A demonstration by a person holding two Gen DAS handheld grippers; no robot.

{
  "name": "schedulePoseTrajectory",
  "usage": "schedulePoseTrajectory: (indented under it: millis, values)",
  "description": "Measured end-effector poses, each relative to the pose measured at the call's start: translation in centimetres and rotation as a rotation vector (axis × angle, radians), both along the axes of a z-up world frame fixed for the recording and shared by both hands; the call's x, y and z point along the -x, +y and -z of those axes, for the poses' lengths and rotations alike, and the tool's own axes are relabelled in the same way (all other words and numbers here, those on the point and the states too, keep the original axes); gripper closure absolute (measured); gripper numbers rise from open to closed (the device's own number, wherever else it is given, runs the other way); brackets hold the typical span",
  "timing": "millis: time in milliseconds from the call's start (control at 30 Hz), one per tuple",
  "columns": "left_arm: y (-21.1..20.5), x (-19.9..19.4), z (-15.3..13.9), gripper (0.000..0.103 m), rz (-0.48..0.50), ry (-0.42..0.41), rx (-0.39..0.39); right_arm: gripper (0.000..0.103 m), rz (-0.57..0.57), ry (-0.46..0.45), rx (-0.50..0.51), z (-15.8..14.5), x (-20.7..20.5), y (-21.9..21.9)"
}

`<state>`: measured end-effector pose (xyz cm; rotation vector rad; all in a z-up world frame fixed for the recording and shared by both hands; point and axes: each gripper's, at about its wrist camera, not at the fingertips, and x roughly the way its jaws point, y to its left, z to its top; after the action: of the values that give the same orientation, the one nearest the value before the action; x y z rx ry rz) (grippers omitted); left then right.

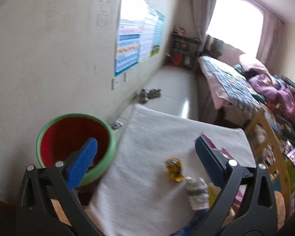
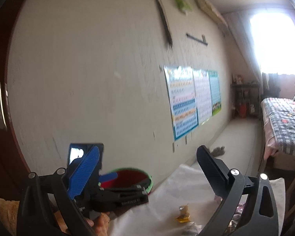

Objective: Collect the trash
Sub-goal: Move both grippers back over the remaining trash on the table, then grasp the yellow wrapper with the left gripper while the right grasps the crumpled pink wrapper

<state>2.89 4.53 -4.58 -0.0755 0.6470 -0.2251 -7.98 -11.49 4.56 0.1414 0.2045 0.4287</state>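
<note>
Left wrist view is pretty blurry: the left gripper (image 1: 145, 157) has its jaws wide apart with nothing between them. The round red bucket with a green rim (image 1: 76, 145) sits by the wall, its inside partly hidden by a blue finger pad. A crumpled yellow wrapper (image 1: 174, 169) and a grey-white wad of paper (image 1: 196, 192) lie on the white cloth (image 1: 147, 137).

Right wrist view: the right gripper (image 2: 147, 167) is spread open and empty too. The left gripper's body blocks part of the bucket, and a hand (image 2: 100, 224) is cut off at the bottom edge.

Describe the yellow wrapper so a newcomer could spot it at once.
Start at the white cloth spread beside the red bucket with the green rim. Near the cloth's close edge lies the yellow wrapper, crumpled. It sits just beyond a grey-white crumpled scrap, and it is the one bright yellow piece there.
</note>
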Motion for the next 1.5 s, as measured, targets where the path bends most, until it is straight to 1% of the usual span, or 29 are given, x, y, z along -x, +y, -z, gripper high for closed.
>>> schedulePoseTrajectory:
  millis: [67, 100, 133, 167, 200, 233, 267, 300, 333, 400, 433, 500, 533, 567, 633, 733, 800, 833, 900, 933, 1000, 1067, 1100, 1133, 1200, 1267, 1333, 1400, 1500]
  values:
    - [-0.8, 0.7, 0.0, 0.006, 0.036, 0.025, 0.007, 0.015, 0.003, -0.013, -0.016, -0.6, 0.6, -1.2]
    - [-1.1, 0.8, 0.0, 0.006, 0.048, 0.036, 0.013, 0.027, 0.013, -0.021, -0.012, -0.9, 1.3, -1.6]
    - [-1.3, 0.9, 0.1, 0.006, 0.054, 0.045, 0.019, 0.036, 0.024, -0.029, 0.004, -0.9, 1.7, -1.8]
    - [-1.6, 0.9, 0.2, 0.006, 0.058, 0.055, 0.022, 0.042, 0.028, -0.033, 0.016, -0.9, 2.0, -1.9]
    - [-1.7, 1.0, 0.3, 0.006, 0.059, 0.06, 0.022, 0.054, 0.027, -0.037, 0.024, -1.0, 2.1, -2.1]
    - [-1.9, 1.1, 0.4, 0.006, 0.062, 0.067, 0.019, 0.064, 0.032, -0.038, 0.033, -1.0, 2.2, -2.3]
    - [-2.0, 1.2, 0.4, 0.006, 0.062, 0.07, 0.015, 0.068, 0.033, -0.038, 0.036, -0.8, 2.4, -2.3]
    - [-2.2, 1.1, 0.5, 0.006, 0.064, 0.073, 0.011, 0.075, 0.031, -0.035, 0.036, -0.6, 2.4, -2.5]
    - [-2.3, 1.1, 0.5, 0.006, 0.066, 0.075, 0.009, 0.085, 0.036, -0.026, 0.033, -0.5, 2.4, -2.8]
    - [-2.5, 0.9, 0.7, 0.009, 0.069, 0.086, 0.005, 0.093, 0.039, 0.001, 0.025, 0.0, 1.8, -3.1]
    - [-2.6, 0.9, 0.7, 0.01, 0.069, 0.093, 0.002, 0.096, 0.059, 0.038, 0.028, 0.4, 1.1, -3.5]
    - [-2.7, 0.8, 1.4, 0.013, 0.069, 0.119, -0.007, 0.096, 0.099, 0.109, 0.038, 1.4, 0.3, -4.4]
    - [-2.9, 0.6, 1.7, 0.013, 0.071, 0.134, -0.007, 0.096, 0.108, 0.165, 0.037, 2.2, -0.6, -4.9]
    - [-3.0, 0.4, 2.1, 0.013, 0.072, 0.148, -0.006, 0.096, 0.13, 0.246, 0.031, 3.3, -1.8, -5.8]
    - [-3.3, 0.1, 2.9, 0.013, 0.076, 0.172, -0.005, 0.096, 0.186, 0.366, -0.005, 5.4, -3.4, -7.6]
    - [-4.2, -1.2, 4.8, 0.019, 0.094, 0.241, -0.016, 0.096, 0.25, 0.483, -0.026, 8.0, -4.8, -9.4]
    - [-4.9, -2.4, 6.5, 0.024, 0.1, 0.294, -0.034, 0.096, 0.273, 0.525, -0.024, 9.3, -5.2, -9.9]
    - [-5.4, -3.4, 7.8, 0.026, 0.099, 0.338, -0.048, 0.096, 0.282, 0.542, -0.023, 9.8, -5.3, -10.1]
    - [-6.0, -4.8, 9.5, 0.026, 0.096, 0.394, -0.042, 0.096, 0.297, 0.567, -0.017, 10.6, -5.7, -10.5]
    - [-6.3, -5.5, 10.3, 0.026, 0.09, 0.419, -0.037, 0.093, 0.301, 0.576, -0.011, 11.0, -5.9, -10.6]
    - [-7.0, -6.9, 11.8, 0.026, 0.076, 0.454, -0.045, 0.091, 0.301, 0.588, 0.004, 11.7, -6.2, -10.8]
    - [-7.5, -7.7, 12.7, 0.026, 0.076, 0.476, -0.042, 0.081, 0.304, 0.594, 0.023, 12.1, -6.2, -11.0]
    - [-7.9, -8.0, 13.0, 0.026, 0.079, 0.482, -0.046, 0.073, 0.304, 0.596, 0.028, 12.3, -6.4, -11.2]
    - [-8.1, -8.2, 13.2, 0.026, 0.08, 0.484, -0.052, 0.068, 0.302, 0.6, 0.031, 12.6, -6.6, -11.4]
    - [-8.7, -8.6, 13.6, 0.026, 0.087, 0.486, -0.077, 0.065, 0.296, 0.615, 0.034, 13.3, -7.0, -11.8]
    - [-9.0, -9.2, 14.2, 0.027, 0.086, 0.502, -0.093, 0.056, 0.294, 0.623, 0.034, 13.7, -7.2, -12.0]
    - [-9.0, -9.6, 14.7, 0.027, 0.074, 0.528, -0.078, 0.043, 0.291, 0.624, 0.042, 13.9, -7.5, -12.1]
    - [-8.9, -9.9, 15.1, 0.029, 0.062, 0.539, -0.066, 0.034, 0.279, 0.63, 0.075, 14.2, -8.2, -12.0]
    - [-9.0, -10.2, 16.0, 0.039, 0.052, 0.576, -0.074, 0.031, 0.259, 0.641, 0.14, 14.9, -9.7, -12.0]
